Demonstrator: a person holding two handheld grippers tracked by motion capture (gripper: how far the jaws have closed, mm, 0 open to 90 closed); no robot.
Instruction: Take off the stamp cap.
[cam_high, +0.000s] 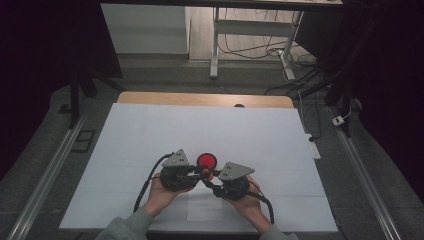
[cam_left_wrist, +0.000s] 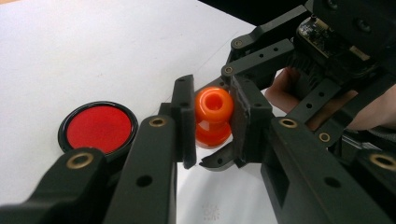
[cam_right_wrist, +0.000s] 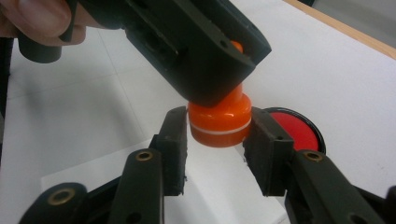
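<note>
1. A small orange plastic knob-shaped piece (cam_left_wrist: 213, 116) sits in the middle of the left gripper view, held up off the white surface (cam_high: 150, 135).
2. The left gripper (cam_left_wrist: 212, 123) has its fingers (cam_left_wrist: 184, 119) squeezed tight on the round top of the orange piece, one on each side.
3. The right gripper (cam_right_wrist: 218, 135) comes in low in the right gripper view. Its fingers (cam_right_wrist: 173, 140) sit on both sides of the wide bottom part of the orange piece. They look like they touch it, but I cannot tell if they press hard.
4. A flat round red disc with a black rim (cam_left_wrist: 98, 128) lies on the surface, at the left of the left gripper view, near the orange piece but apart from it.
5. In the high view, both grippers meet near the bottom middle of the picture, just below the red disc.
</note>
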